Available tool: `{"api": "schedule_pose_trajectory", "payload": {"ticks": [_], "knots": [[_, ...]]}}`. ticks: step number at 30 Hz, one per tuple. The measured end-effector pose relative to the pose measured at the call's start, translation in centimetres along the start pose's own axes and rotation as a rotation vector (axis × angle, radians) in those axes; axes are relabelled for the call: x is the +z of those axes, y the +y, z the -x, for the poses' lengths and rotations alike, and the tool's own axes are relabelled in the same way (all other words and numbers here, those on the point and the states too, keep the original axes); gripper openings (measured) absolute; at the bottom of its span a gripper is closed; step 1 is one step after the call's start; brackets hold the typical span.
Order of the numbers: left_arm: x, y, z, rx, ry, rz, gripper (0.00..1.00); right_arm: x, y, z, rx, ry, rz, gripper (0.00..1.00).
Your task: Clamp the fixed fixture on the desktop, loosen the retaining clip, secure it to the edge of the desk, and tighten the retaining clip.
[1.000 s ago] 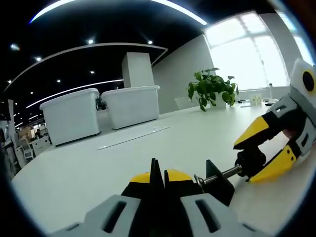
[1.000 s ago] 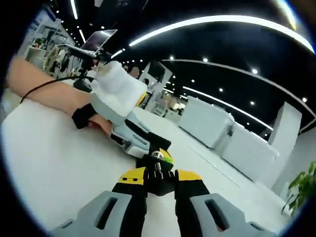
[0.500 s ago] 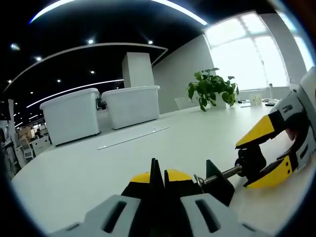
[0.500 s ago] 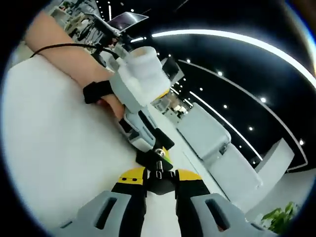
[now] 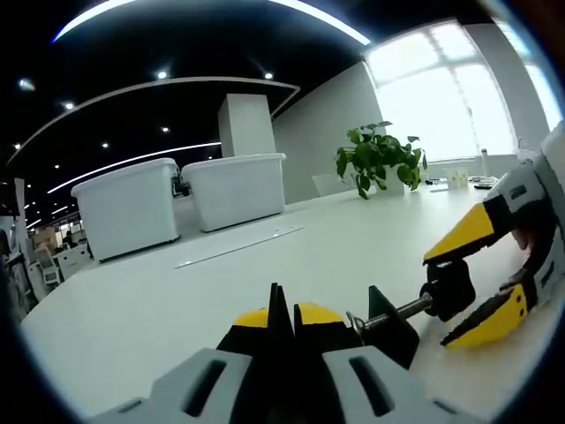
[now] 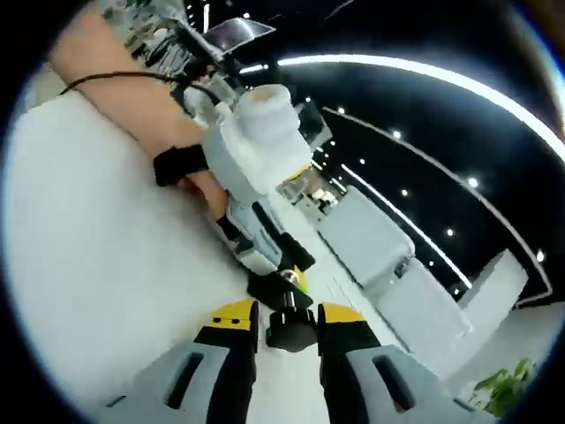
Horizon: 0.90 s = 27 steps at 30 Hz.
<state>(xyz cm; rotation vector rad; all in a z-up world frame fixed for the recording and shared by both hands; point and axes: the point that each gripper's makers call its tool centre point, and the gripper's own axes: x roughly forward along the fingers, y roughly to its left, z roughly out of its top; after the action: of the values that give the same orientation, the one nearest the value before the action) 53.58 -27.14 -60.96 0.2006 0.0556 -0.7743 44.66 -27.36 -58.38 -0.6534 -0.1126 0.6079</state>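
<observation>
In the left gripper view, the left hand-held gripper (image 5: 284, 320) has its yellow-tipped jaws pressed together on the black fixture clamp (image 5: 388, 329) at about 6 o'clock, low on the white worktop (image 5: 159, 309). The clamp's threaded screw (image 5: 399, 310) runs out toward 4 o'clock to a round black knob (image 5: 448, 289). The right hand-held gripper (image 5: 487, 274) comes in at 3 o'clock with its yellow jaws spread, one above and one below the knob; whether either jaw touches it cannot be told. Farther across the worktop a thin pale strip (image 5: 238, 246) lies flat toward 11 o'clock. Beyond it stand two white storage bins (image 5: 181, 201) at 10 to 11 o'clock and a potted plant (image 5: 378, 157) at 1 o'clock, before a bright window (image 5: 441, 93).

In the right gripper view, the right hand-held gripper (image 6: 289, 318) shows its two jaws parted at 6 o'clock, with the knob (image 6: 290, 331) sitting in the gap between them. Just past it, the clamp's screw end (image 6: 287, 277) and black body lie at the tip of the left hand-held gripper (image 6: 260, 231), whose white housing reaches toward 11 o'clock. A person's hand (image 6: 196, 187) with a black strap holds that housing, the forearm (image 6: 106, 88) running toward 10 o'clock with a dark cable along it. White bins (image 6: 388, 265) stand farther off at 3 o'clock under ceiling light strips.
</observation>
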Motion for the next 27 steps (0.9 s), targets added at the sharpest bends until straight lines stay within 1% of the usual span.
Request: {"api": "schedule_pose_trajectory", "payload": {"ticks": [1, 3, 4, 5, 6, 7, 8, 9, 10, 12, 13, 14, 15, 17, 18, 21, 24, 25, 26, 27], "knots": [[0.0, 0.0, 0.0, 0.000, 0.000, 0.000, 0.08, 0.5, -0.3, 0.1, 0.002, -0.023, -0.095, 0.41], [0.0, 0.0, 0.0, 0.000, 0.000, 0.000, 0.08, 1.1, -1.3, 0.2, -0.002, -0.070, -0.336, 0.40], [0.0, 0.0, 0.0, -0.001, 0.000, 0.000, 0.08, 1.0, -2.0, 0.2, -0.004, -0.085, -0.468, 0.40], [0.0, 0.0, 0.0, -0.001, 0.000, 0.000, 0.08, 0.4, -3.0, -0.2, 0.000, -0.084, -0.591, 0.40], [0.0, 0.0, 0.0, -0.001, 0.000, 0.000, 0.08, 0.1, -3.4, -0.2, -0.002, -0.083, -0.667, 0.39], [0.0, 0.0, 0.0, -0.001, 0.000, 0.000, 0.08, -1.0, -4.1, -0.3, -0.006, -0.067, -0.796, 0.36], [0.0, 0.0, 0.0, -0.002, 0.000, -0.001, 0.08, -1.5, -4.6, -0.2, -0.001, -0.057, -0.860, 0.32], [0.0, 0.0, 0.0, -0.002, 0.000, 0.000, 0.08, -1.5, -5.2, -0.1, -0.011, -0.080, -0.898, 0.29], [0.0, 0.0, 0.0, -0.003, 0.000, 0.000, 0.08, -1.5, -6.0, 0.0, -0.029, -0.105, -0.959, 0.29], [0.0, 0.0, 0.0, -0.003, -0.001, 0.000, 0.08, -1.8, -6.3, 0.2, -0.033, -0.117, -1.075, 0.28], [0.0, 0.0, 0.0, -0.004, -0.001, 0.000, 0.08, -2.0, -5.9, 0.4, -0.021, -0.105, -1.123, 0.28], [0.0, 0.0, 0.0, -0.004, -0.001, 0.000, 0.08, -2.5, -5.7, 0.3, -0.012, -0.083, -1.161, 0.28], [0.0, 0.0, 0.0, -0.004, -0.001, 0.000, 0.08, -2.9, -5.5, 0.4, -0.014, -0.066, -1.181, 0.28], [0.0, -0.1, 0.0, -0.004, -0.001, -0.001, 0.08, -3.5, -5.6, 0.5, -0.043, -0.048, -1.222, 0.26], [0.0, -0.1, 0.0, -0.004, -0.001, -0.001, 0.08, -3.4, -5.8, 0.5, -0.047, -0.057, -1.234, 0.23], [0.0, -0.1, 0.0, -0.006, -0.001, 0.000, 0.08, -3.3, -5.0, 0.7, -0.028, -0.035, -1.276, 0.22], [0.0, -0.2, 0.0, -0.006, -0.001, 0.000, 0.08, -3.1, -3.9, 0.1, 0.012, -0.008, -1.228, 0.21], [0.0, -0.2, -0.1, -0.006, -0.001, -0.001, 0.08, -3.2, -3.5, -0.2, 0.037, 0.015, -1.201, 0.20], [0.0, -0.2, -0.1, -0.005, -0.001, -0.001, 0.08, -2.7, -3.2, -0.3, 0.056, 0.001, -1.196, 0.20], [0.0, -0.2, -0.1, -0.005, -0.001, -0.001, 0.08, -3.1, -3.0, -0.4, 0.071, 0.025, -1.159, 0.21]]}}
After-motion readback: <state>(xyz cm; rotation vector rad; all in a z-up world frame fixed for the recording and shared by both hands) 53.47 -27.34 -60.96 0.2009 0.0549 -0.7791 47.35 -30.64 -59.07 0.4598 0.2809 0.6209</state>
